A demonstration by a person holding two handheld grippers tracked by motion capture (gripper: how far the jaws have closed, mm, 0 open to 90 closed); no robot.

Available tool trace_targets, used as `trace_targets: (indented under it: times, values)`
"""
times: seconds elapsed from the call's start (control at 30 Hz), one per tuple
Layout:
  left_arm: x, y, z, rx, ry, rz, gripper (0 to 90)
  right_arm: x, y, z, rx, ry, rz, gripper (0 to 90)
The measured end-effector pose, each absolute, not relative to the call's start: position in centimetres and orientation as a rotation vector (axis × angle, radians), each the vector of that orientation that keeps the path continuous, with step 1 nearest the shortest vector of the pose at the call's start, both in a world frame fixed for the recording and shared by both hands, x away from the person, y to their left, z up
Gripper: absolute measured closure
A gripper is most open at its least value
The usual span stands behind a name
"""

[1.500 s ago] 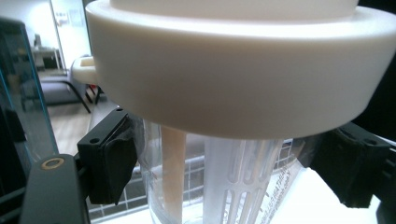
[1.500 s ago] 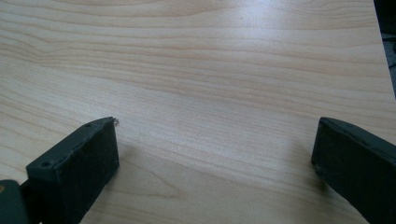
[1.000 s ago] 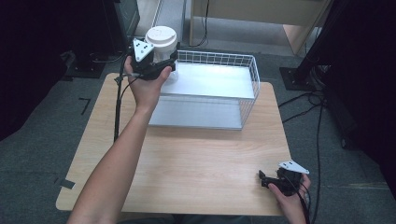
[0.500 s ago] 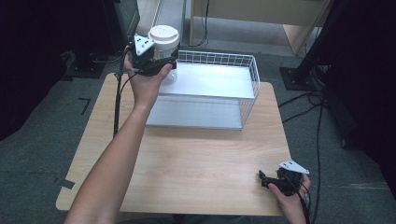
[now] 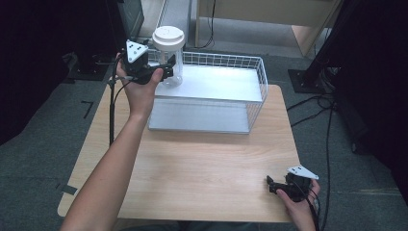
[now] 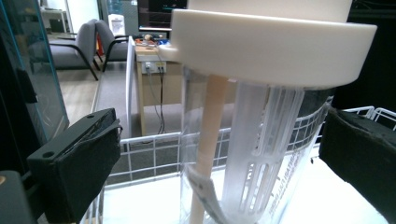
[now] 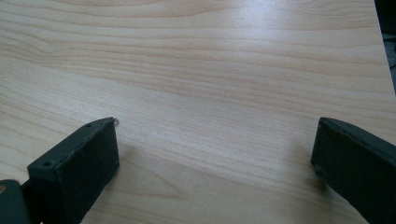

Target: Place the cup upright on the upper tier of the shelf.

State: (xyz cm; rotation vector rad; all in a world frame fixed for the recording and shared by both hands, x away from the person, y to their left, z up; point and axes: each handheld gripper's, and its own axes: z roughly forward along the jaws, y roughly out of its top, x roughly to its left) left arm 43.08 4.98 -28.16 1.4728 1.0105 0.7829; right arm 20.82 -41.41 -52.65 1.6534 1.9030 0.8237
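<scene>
Right gripper rests spread on the table near its front right corner. Farther off, the left gripper has just been opening, its jaws now apart with the jar between them, untouched. That jar stands upright in the basket, at its back left corner.

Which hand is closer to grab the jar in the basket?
The left. Its tongs stand open around the jar, inside the basket. The right tongs rest far off at the table's near corner.

L gripper jaws just opened wide; R gripper open, resting.
</scene>
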Motion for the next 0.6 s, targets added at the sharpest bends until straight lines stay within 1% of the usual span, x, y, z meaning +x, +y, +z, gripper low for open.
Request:
trace_targets:
  times: [0.17,0.33,0.6]
  values:
    - [42.4,5.3,-28.3,1.484,1.002,0.787,0.0,20.8,-41.4,-52.6,1.654,1.903,0.823,0.7]
    - [40.5,5.8,-29.1,1.511,0.944,0.8,0.0,20.8,-41.4,-52.6,1.654,1.903,0.822,0.7]
    - [38.1,6.8,-30.2,1.521,0.907,0.808,0.0,20.8,-41.4,-52.6,1.652,1.905,0.821,0.7]
